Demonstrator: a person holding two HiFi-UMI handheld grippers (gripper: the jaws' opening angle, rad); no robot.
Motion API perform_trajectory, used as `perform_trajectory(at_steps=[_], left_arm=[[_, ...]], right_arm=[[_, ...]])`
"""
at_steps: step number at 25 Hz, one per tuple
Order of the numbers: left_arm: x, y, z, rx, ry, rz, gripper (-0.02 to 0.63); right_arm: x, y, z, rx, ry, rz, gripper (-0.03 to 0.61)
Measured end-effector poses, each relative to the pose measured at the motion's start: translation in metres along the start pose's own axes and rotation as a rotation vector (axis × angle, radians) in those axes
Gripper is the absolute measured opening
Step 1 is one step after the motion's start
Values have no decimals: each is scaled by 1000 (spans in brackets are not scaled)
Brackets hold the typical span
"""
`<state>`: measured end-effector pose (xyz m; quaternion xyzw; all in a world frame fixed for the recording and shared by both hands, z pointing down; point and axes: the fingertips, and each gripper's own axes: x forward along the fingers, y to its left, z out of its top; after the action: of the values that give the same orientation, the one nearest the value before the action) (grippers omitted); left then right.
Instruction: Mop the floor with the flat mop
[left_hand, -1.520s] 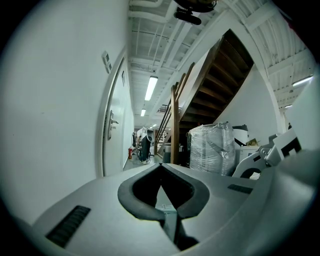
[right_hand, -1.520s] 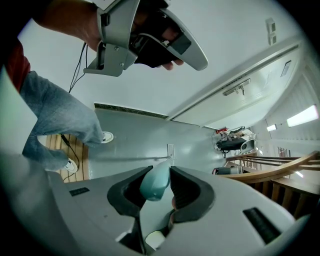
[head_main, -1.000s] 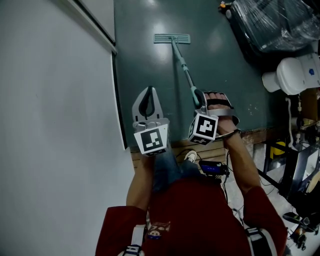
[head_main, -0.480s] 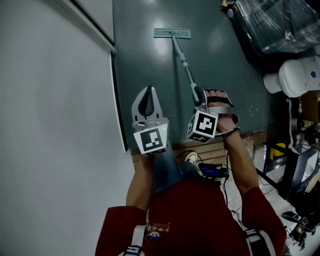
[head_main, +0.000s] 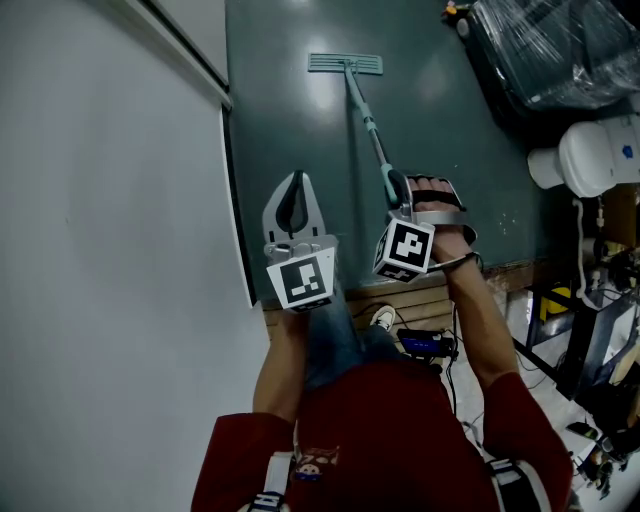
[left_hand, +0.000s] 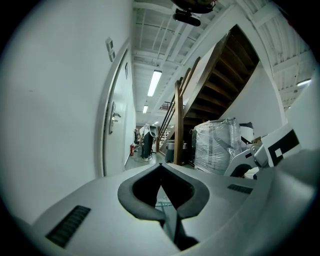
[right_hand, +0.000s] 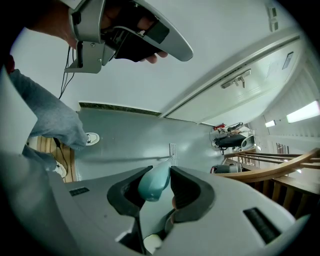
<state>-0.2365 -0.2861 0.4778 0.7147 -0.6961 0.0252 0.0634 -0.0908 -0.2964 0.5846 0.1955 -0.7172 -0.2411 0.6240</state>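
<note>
The flat mop has a pale teal head (head_main: 345, 64) lying flat on the grey-green floor (head_main: 290, 120) far ahead, and a long thin handle (head_main: 366, 118) that runs back to my right gripper (head_main: 400, 196). That gripper is shut on the handle's teal grip end (right_hand: 154, 181), which sits between its dark pads. In the right gripper view the mop head (right_hand: 172, 148) appears small on the floor beyond. My left gripper (head_main: 293, 192) hangs to the left of the handle, tips together, holding nothing. In the left gripper view its jaws (left_hand: 161, 170) meet at the tip.
A white wall (head_main: 110, 250) runs along the left with a dark baseboard. A plastic-wrapped pallet (head_main: 555, 45) and white equipment (head_main: 590, 150) stand at the right. A wooden platform edge (head_main: 420, 295) lies under my feet. Stairs (left_hand: 220, 85) and a door (left_hand: 116, 130) show ahead.
The mop head has slid a little farther away along the floor, and my right gripper has moved slightly forward with the handle. The left gripper has stayed put.
</note>
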Motion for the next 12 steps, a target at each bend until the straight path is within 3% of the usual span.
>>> perform_trajectory(at_steps=[12], left_arm=[[-2, 3, 9, -5, -7, -7, 15]], right_arm=[[-3, -2, 2, 0, 13, -3, 121]])
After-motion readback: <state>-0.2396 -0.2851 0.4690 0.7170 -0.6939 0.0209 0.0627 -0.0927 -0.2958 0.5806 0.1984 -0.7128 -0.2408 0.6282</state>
